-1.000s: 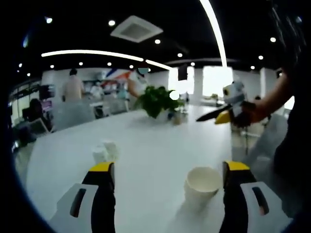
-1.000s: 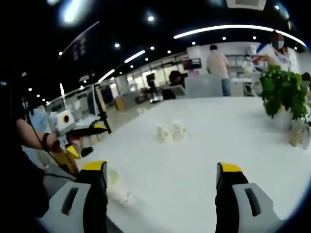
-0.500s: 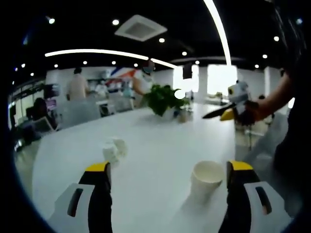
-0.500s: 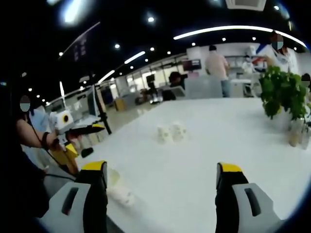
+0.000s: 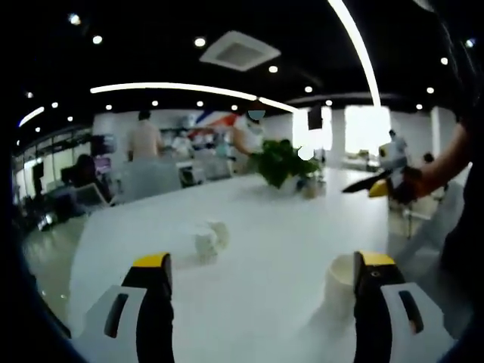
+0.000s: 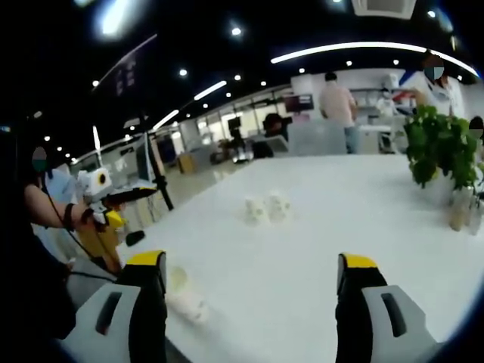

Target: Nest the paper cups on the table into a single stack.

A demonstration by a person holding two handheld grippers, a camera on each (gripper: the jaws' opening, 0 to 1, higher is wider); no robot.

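Worktop [image 5: 265,227] comes first: a wide white surface, its far edge running into a blurred office where people stand, too soft to make out in detail. A potted plant [image 5: 281,162] stands at the worktop's far side in the left gripper view and shows again at the right edge of the right gripper view [image 6: 442,147], partly cut off there.

The left hand-held gripper [image 5: 261,265] hangs over the worktop with its jaws spread wide and nothing between them. The right hand-held gripper [image 6: 253,265] is likewise released, jaws wide apart over bare worktop; it also shows from the side in the left gripper view, off the worktop's right edge, held by a person's hand.

One upright paper cup [image 5: 342,276] stands on the worktop just inside the left hand-held gripper's right jaw, which hides part of its rim; whether they touch cannot be told. In the right gripper view the same cup [image 6: 181,291] sits near the worktop's near edge, half hidden behind the left jaw.

A pair of small cups [image 5: 208,238] stands mid-worktop, close together, well apart from the single cup; their orientation is hard to read.
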